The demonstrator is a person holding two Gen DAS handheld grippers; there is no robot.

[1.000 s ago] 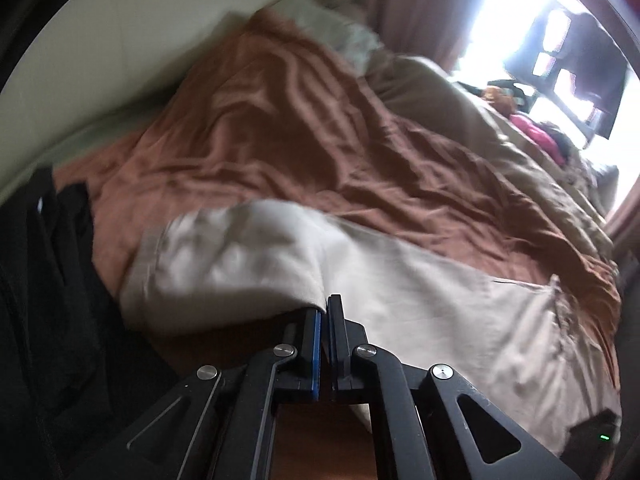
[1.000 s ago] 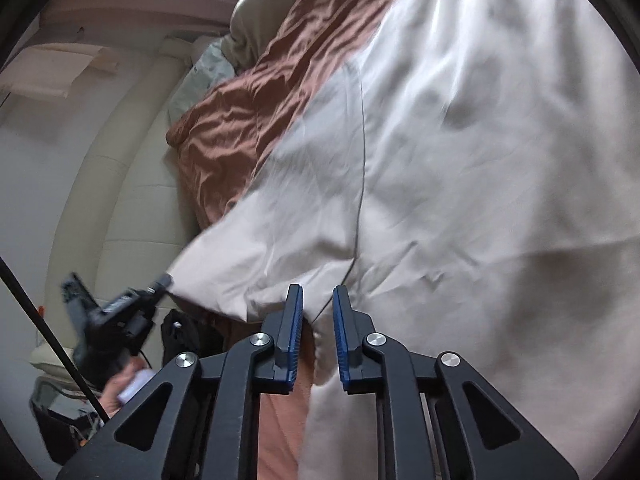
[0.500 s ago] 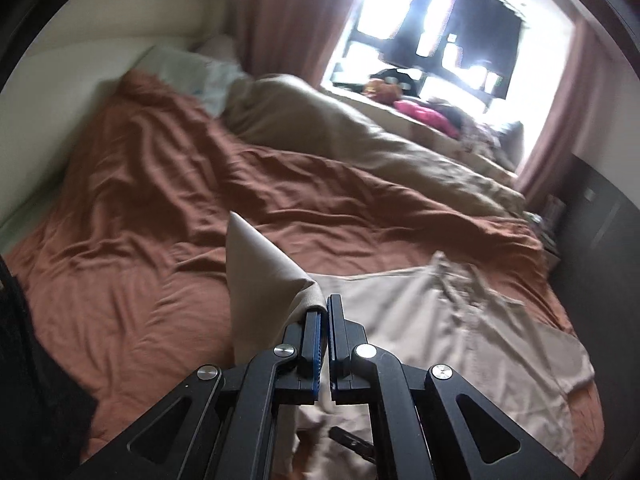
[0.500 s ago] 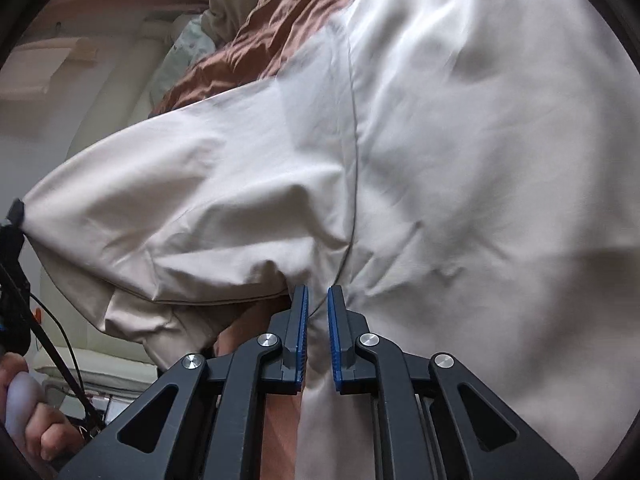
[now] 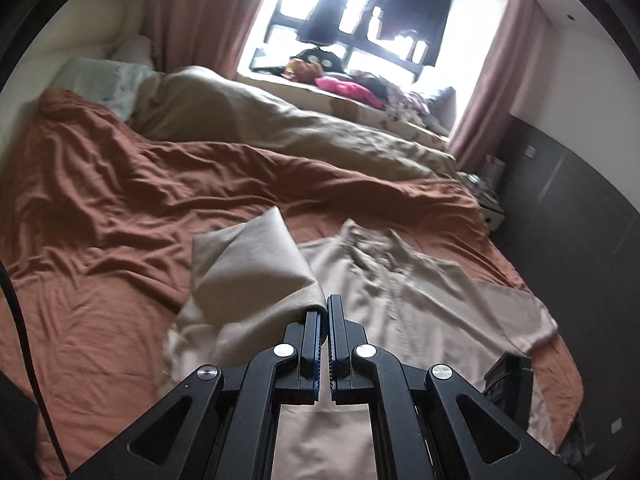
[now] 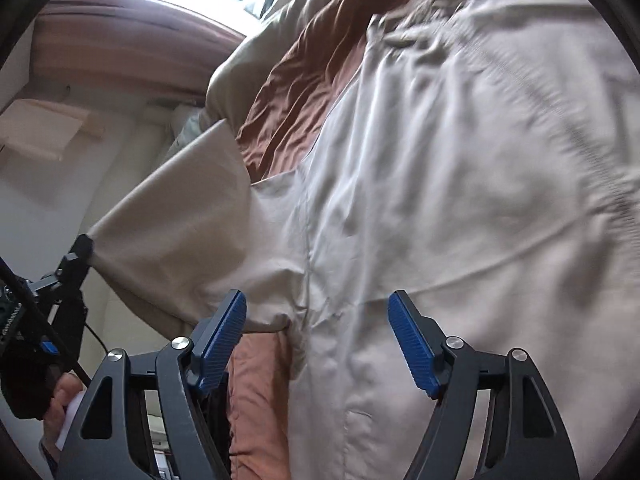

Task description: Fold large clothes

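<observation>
While your left gripper (image 5: 324,312) pinches the sleeve end of the beige garment (image 5: 400,292) lying on the brown bedcover (image 5: 120,200), you hold it lifted, probably to fold it inward. Your right gripper (image 6: 316,320) stands wide over the near body, holding nothing.

Left hand-held gripper (image 5: 324,312) pinched on lifted beige garment (image 5: 256,276) sleeve, probably cuff, above rust bedspread (image 5: 120,208).

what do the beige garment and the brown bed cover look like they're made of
Beige garment: thin woven cloth, probably cotton or a blend, matte; it creases softly and drapes limp from the left gripper. Brown bed cover: soft fabric with a faint sheen on its many fine wrinkles, perhaps brushed cotton or microfibre.
</observation>
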